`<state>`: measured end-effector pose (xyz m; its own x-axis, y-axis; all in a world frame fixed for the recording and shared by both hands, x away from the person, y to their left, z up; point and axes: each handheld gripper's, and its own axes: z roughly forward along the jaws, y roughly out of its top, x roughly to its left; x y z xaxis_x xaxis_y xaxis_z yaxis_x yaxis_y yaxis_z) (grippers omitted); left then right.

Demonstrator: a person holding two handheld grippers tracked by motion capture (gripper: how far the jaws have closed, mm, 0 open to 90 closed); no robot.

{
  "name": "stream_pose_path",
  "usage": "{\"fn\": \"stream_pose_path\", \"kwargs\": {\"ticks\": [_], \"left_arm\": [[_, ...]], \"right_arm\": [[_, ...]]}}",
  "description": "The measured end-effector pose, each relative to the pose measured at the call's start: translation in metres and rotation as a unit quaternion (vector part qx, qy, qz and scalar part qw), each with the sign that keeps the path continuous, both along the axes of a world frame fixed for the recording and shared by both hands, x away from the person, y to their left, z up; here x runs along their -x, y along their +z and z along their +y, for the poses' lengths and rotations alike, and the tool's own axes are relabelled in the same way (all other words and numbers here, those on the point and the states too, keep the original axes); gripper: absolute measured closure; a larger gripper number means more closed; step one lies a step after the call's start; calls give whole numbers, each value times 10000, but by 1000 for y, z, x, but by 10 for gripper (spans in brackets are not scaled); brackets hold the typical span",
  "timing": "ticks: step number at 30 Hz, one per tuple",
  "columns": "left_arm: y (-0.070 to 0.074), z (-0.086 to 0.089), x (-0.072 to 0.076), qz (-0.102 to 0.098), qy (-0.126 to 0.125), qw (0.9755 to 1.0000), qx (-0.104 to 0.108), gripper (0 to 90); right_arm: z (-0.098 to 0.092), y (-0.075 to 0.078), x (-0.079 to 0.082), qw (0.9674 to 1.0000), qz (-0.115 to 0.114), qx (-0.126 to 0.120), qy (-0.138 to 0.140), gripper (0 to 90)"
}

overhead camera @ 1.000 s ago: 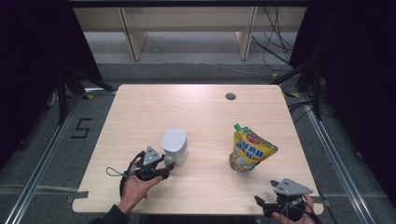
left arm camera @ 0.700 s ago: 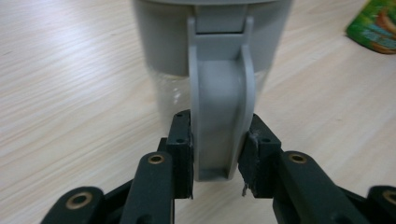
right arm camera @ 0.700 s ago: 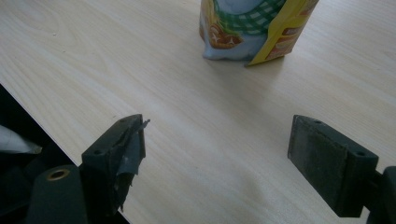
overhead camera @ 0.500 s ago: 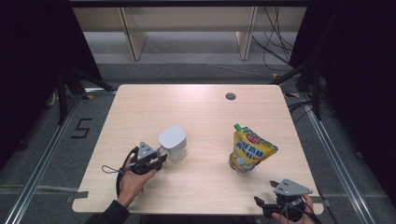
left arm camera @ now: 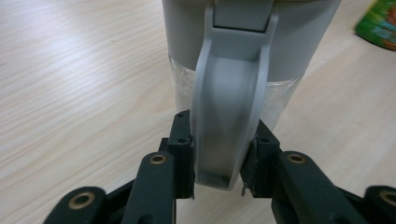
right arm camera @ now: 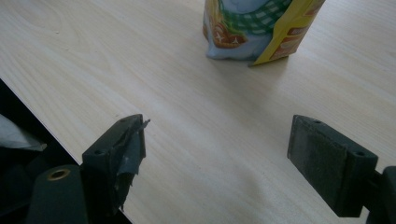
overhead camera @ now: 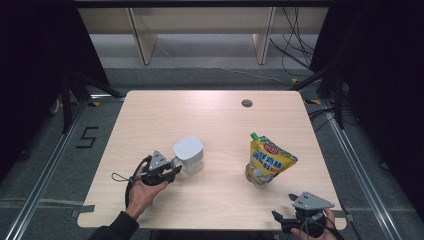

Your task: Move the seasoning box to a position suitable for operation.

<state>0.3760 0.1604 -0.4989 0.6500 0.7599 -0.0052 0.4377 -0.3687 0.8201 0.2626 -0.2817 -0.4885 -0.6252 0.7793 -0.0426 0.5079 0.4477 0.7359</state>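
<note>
Jaws of the left gripper (left arm camera: 217,175) have just been closing and now clamp the grey handle (left arm camera: 231,107) of the jug (overhead camera: 190,155), 1 pad on each flank near the handle's lower end. Jaws of the right gripper (right arm camera: 219,154) stand wide apart over bare wood with nothing between them.

Largest first: the table (overhead camera: 210,120) is pale wood with a small round hole near its far edge. On it, the pouch (overhead camera: 267,162) stands upright towards the right edge, nearer the near edge than the far one; it is yellow with a green cap and a printed front. The jug sits left of centre, towards the near edge, well apart from the pouch. It has a grey lid and collar above a clear body, and something pale and grainy seems to fill the lower part, though I cannot tell what. Its handle points at the left hand (overhead camera: 145,192), which comes in from the near edge.

Compared with a second ago, the left gripper has gone from open beside the jug to gripped on the handle, and the jug looks slightly shifted towards the left edge. To my mind the grasp is made, so lifting or tilting can follow. The right gripper, at the near right corner, waits idle.
</note>
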Motion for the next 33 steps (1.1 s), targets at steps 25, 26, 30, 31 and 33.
{"fn": "stream_pose_path", "kwargs": {"ticks": [25, 26, 30, 31, 33], "left_arm": [[0, -33, 39, -102, -1404, 9900, 34, 683], [0, -34, 40, -104, -1520, 9883, -22, 683], [-1, -39, 44, -118, -1662, 9860, 75, 683], [-1, -41, 46, -74, -1773, 9841, 79, 682], [-1, -42, 47, -82, -1820, 9832, 93, 682]], "right_arm": [[0, 0, 0, 10000, 18, 31, 12, 203], [1, -1, 0, 10000, 13, 24, 9, 203], [1, -1, 0, 10000, 26, 36, 26, 203], [1, -1, 0, 10000, 36, 53, 27, 203], [1, -1, 0, 10000, 29, 54, 23, 203]]}}
